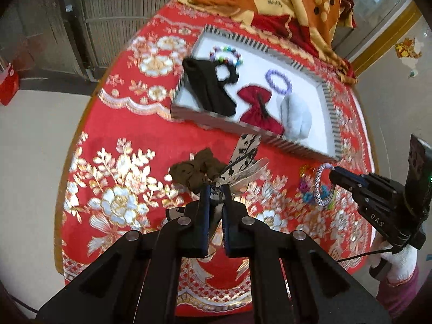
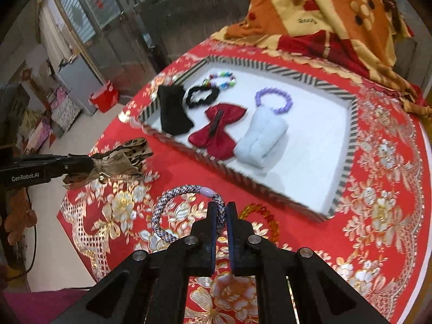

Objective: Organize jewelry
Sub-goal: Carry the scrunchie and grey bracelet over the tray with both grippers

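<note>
My left gripper (image 1: 216,189) is shut on the knot of a leopard-print bow (image 1: 243,159), held just above the red cloth; the same bow (image 2: 118,156) hangs from it at the left of the right wrist view. My right gripper (image 2: 221,208) is shut on a braided white-and-blue bracelet (image 2: 172,210) with a lilac bead, lifted off the cloth; that bracelet (image 1: 321,186) also shows at the right of the left wrist view. Behind both lies a striped-rim white tray (image 2: 348,145) holding a black bow (image 2: 172,113), a black scrunchie (image 2: 201,95), a red bow (image 2: 216,127), a purple bead bracelet (image 2: 274,100), a multicolour bead bracelet (image 2: 221,78) and a pale blue folded piece (image 2: 260,140).
A brown scrunchie (image 1: 197,170) lies on the cloth by the leopard bow. Small colourful pieces (image 1: 307,186) and an amber bead string (image 2: 259,210) lie near the bracelet. An orange and red blanket (image 2: 324,19) is heaped behind the tray. The round table's edge (image 1: 64,189) drops to the floor at left.
</note>
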`<state>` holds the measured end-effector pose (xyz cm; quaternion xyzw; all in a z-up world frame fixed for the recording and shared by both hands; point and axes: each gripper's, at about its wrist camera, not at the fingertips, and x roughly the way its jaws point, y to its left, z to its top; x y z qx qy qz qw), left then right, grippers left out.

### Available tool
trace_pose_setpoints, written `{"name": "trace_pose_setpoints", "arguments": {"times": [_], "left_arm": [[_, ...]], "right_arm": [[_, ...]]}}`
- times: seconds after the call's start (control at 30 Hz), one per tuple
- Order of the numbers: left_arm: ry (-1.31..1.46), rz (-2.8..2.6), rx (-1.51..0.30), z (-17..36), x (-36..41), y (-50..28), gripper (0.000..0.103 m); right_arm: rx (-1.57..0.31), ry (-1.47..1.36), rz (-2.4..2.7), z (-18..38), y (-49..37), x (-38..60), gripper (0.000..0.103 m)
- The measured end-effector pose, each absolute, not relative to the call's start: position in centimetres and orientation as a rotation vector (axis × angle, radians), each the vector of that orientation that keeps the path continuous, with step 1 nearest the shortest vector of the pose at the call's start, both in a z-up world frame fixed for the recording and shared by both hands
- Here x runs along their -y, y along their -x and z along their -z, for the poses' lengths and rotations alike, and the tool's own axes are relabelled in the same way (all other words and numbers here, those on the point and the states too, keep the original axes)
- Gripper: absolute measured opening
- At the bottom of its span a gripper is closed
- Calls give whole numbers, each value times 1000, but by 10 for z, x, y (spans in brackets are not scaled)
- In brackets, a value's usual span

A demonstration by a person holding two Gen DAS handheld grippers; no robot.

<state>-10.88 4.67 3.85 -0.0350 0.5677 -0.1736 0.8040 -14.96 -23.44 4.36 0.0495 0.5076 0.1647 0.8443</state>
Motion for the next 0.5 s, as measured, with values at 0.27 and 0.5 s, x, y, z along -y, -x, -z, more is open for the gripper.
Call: {"name": "trace_pose_setpoints", "arguments": {"times": [0.27, 0.5], "left_arm": [[65, 371, -1125, -79, -40, 83, 6], [42, 391, -1061, -99, -15, 55, 6]], "right_arm": [[-1025, -140, -295, -64, 142, 262, 6], [-1008, -153, -250, -71, 129, 281, 6]]}}
